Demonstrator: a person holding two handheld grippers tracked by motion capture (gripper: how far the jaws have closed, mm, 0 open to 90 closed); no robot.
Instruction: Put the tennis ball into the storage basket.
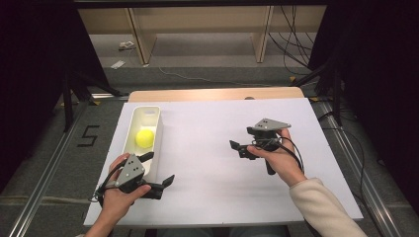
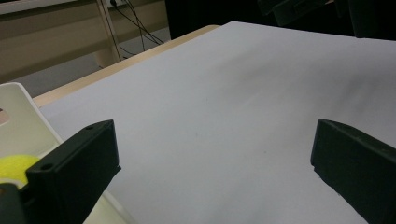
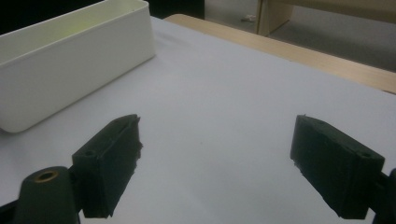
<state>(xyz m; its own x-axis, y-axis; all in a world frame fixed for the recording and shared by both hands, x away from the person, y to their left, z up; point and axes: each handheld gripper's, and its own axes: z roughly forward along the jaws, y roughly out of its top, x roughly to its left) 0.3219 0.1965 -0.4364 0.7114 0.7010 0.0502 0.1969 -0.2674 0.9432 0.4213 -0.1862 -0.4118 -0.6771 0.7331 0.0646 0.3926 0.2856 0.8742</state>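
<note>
A yellow ball (image 1: 145, 138) lies inside a long white bin (image 1: 156, 129) at the left of the white table. My left gripper (image 1: 158, 169) is held open just off the bin's near right corner, one jaw over the bin's rim, nothing between the jaws. In the left gripper view the left gripper (image 2: 215, 163) stands wide open over bare sheet, with the ball (image 2: 13, 167) and the bin (image 2: 21, 122) at the far left. My right gripper (image 1: 242, 138) is open at mid-table, pointing left toward the bin. In the right gripper view the right gripper (image 3: 219, 158) is empty, the bin (image 3: 70, 60) ahead at upper left.
A white sheet (image 1: 207, 148) covers the table, with a wooden edge (image 1: 217, 94) at the far side. Wooden shelving legs (image 1: 141, 39) and cables lie on the floor beyond. Dark stands flank both sides of the table.
</note>
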